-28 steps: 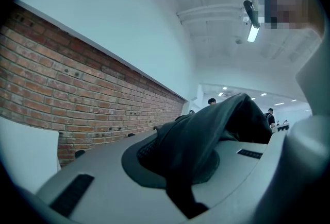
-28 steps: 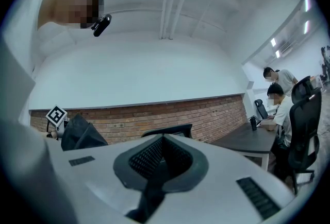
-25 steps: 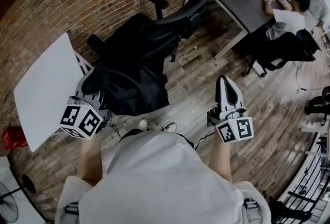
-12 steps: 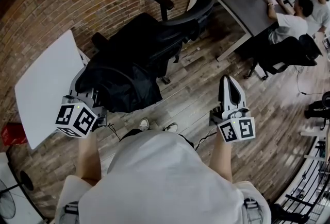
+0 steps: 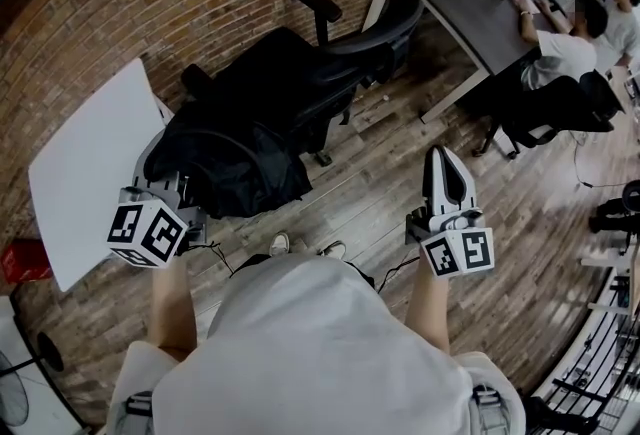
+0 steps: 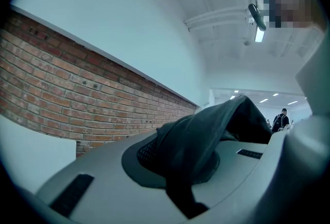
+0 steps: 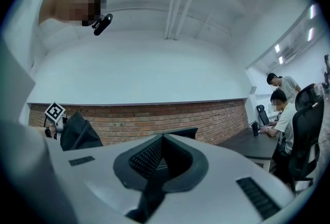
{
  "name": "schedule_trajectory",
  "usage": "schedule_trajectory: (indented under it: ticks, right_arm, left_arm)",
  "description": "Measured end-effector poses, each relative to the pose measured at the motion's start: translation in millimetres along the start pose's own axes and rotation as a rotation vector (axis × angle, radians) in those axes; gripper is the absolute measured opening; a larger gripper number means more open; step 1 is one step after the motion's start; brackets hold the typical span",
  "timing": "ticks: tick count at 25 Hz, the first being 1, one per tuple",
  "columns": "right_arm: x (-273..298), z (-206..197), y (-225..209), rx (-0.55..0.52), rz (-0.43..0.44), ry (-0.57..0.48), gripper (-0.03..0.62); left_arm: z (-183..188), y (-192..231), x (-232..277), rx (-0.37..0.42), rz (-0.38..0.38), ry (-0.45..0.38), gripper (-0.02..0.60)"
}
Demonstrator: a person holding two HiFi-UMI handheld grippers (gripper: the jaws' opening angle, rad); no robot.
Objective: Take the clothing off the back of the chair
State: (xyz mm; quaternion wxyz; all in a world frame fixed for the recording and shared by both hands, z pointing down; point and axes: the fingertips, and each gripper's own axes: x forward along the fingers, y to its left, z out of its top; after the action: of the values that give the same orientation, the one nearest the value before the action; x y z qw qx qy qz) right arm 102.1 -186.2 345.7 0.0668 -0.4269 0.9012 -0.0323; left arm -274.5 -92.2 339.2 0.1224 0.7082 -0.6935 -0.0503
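Left tool (image 5: 172,185) tight on black clothing (image 5: 240,158)

Black clothing (image 5: 232,161) is soft, faintly shiny cloth; floor (image 5: 380,185) worn wood planks; wall (image 5: 130,3) rough brick.

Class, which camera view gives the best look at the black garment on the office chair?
The head view: it shows most of the black garment spread from the chair back to the left claw. The left gripper view shows just a fold pinched in that claw; the right gripper view, only a dark bit far left.
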Motion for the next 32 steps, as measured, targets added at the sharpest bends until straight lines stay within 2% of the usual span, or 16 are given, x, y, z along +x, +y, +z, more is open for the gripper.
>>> schedule_trajectory:
  ticks: [9,14,24,32]
  right_arm:
    - [-2.2,0.4,6.1,-0.012,-0.025,0.0,0.02]
    - [-1.4,-12.7,15.1,-0.038,-0.02,0.07,0.02]
    - [-3.2,-14.2,34.4,-0.046,-0.024,0.061,0.019]
    - [-7.7,-17.2,45.6,-0.062,-0.059,0.066,0.018]
  left_arm:
    - [0.6,4.5,3.7,-0.001,-0.028,-0.001,0.037]
    - [-0.4,5.3,6.2,0.003,-0.05,0.008,0.037]
    - [0.1,6.5,2.6,0.019,-0.097,0.02,0.037]
    - [-2.7,17.6,2.6,0.016,-0.126,0.035,0.037]
